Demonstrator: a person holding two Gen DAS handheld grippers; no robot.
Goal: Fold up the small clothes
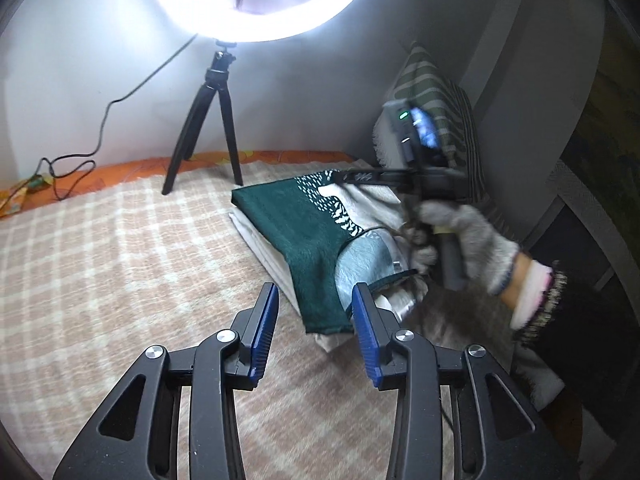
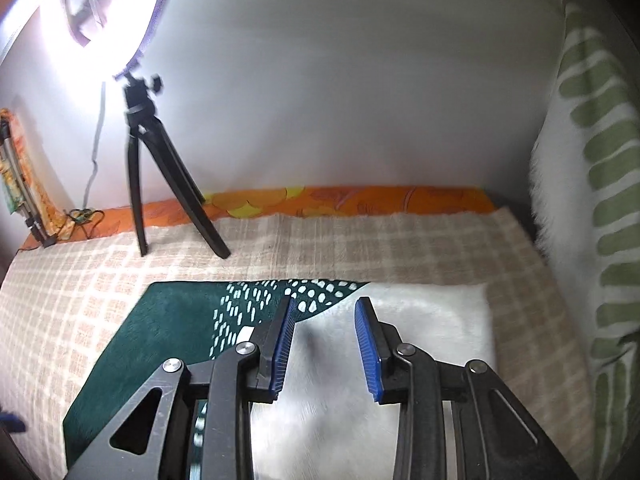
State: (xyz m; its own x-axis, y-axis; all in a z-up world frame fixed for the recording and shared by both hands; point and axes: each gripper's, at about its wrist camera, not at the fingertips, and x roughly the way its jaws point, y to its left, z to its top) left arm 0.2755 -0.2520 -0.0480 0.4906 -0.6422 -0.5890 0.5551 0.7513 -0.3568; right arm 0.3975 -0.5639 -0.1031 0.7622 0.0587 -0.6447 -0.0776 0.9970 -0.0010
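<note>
Left gripper [image 1: 316,312]: jaws partly open, nothing between the pads; it hangs over the bed's checked blanket [image 1: 100,264], with the near end of the folded garment [image 1: 296,224] just beyond the right pad. Can't tell if the pad touches the cloth.

Right gripper [image 2: 326,328]: jaws partly open, no cloth pinched; it sits low over the garment [image 2: 160,320], blue pads straddling the line where the dark green part meets the white fleecy part [image 2: 432,320]. From the left wrist view this gripper is blurred, held by a gloved hand [image 1: 468,236] at the far right end of the garment.

Garment: dark green with white dash print and a pale panel, folded into a flat stack, lying on the blanket toward the bed's right side, well short of the far edge. Lighter layers show beneath its edge.

Ring light [image 1: 260,0] on a black tripod [image 1: 212,128] stands at the bed's far edge, by the orange sheet [image 2: 360,200]. A green-striped pillow [image 2: 600,200] leans at the bed's right edge.
</note>
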